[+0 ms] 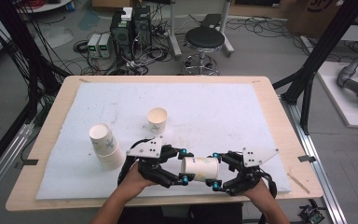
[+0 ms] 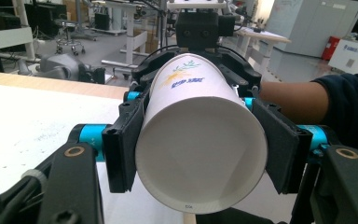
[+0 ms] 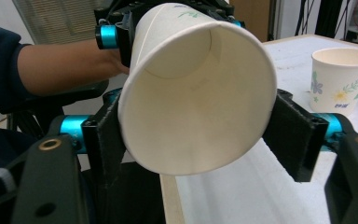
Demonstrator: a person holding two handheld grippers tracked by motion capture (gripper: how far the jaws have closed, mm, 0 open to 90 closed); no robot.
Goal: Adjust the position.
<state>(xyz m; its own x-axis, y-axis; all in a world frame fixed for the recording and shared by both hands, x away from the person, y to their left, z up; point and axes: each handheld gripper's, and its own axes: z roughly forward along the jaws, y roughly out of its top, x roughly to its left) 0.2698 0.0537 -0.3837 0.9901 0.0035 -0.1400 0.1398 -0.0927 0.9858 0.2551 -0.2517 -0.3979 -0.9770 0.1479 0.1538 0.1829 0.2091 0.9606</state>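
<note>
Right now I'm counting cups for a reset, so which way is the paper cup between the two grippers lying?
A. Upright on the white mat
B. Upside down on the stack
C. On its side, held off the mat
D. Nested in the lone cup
C: the paper cup lies sideways off the white mat, its base in the left gripper, its open mouth toward the right gripper.

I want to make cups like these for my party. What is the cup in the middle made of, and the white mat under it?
The cup looks like thin paper: matt white, a rolled rim, a side seam and printed flowers. The mat seems to be soft foam or felt; its surface is dull, slightly fuzzy and marked with smudges, but the pictures leave that open.
</note>
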